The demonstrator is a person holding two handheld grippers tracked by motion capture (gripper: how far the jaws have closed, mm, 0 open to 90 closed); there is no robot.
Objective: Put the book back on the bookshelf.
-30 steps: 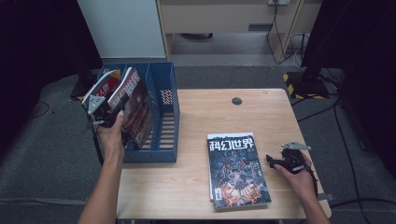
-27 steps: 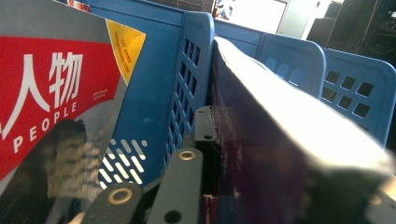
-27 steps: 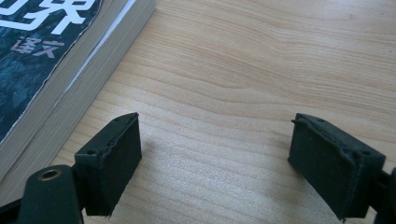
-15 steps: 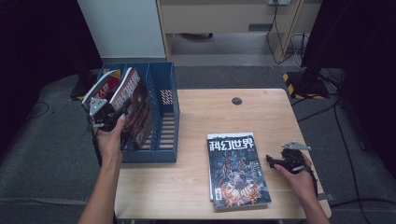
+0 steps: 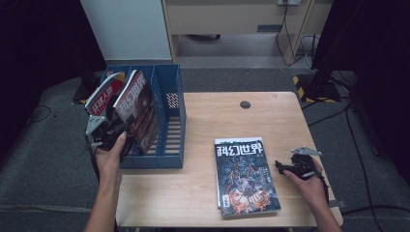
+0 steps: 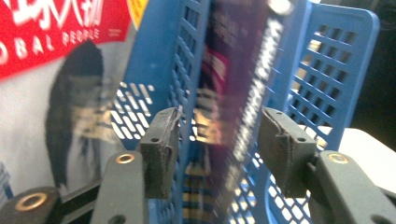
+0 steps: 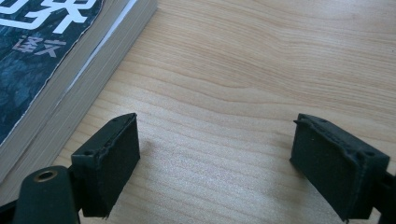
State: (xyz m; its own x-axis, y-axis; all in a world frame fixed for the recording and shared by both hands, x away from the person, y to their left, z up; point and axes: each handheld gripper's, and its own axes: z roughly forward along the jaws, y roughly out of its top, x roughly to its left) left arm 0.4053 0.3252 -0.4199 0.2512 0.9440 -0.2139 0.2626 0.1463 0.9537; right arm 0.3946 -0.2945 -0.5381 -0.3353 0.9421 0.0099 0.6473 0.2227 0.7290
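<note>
Since the earlier frame the left gripper (image 5: pixel 107 131) has been drawn back toward the near left corner of the blue file rack (image 5: pixel 170 121); its jaws are parted, straddling the dark magazine (image 5: pixel 141 112) upright inside; the right gripper (image 5: pixel 292 166) is rested near the table's (image 5: pixel 203 121) right edge, jaws wide, beside the flat magazine stack (image 5: pixel 244 175).

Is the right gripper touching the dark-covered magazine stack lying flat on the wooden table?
Apart. In the right gripper view, bare wood separates the open right gripper from the dark-covered magazine stack.
</note>
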